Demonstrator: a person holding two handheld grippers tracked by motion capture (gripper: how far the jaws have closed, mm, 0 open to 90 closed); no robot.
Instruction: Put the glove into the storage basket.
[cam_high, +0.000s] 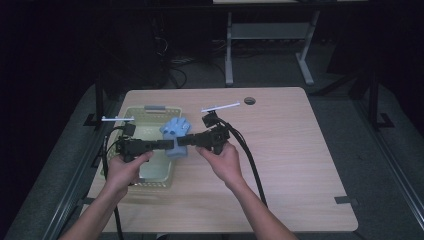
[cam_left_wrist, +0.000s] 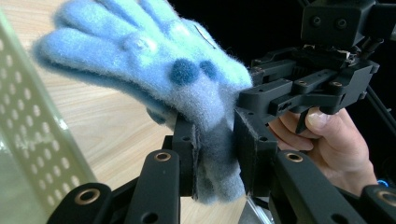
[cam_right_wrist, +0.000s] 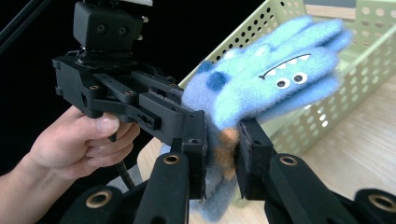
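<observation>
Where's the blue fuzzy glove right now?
In the high view the blue glove is held between the left tool and right tool, just beside the green basket's right rim.

No words, numbers, brand names or signs could be read anywhere in the pictures. The fuzzy blue glove had only a stitched face with two round eyes and a toothy mouth, and that was a picture, not writing. The green basket at the table's left edge carried no label that could be read.
</observation>
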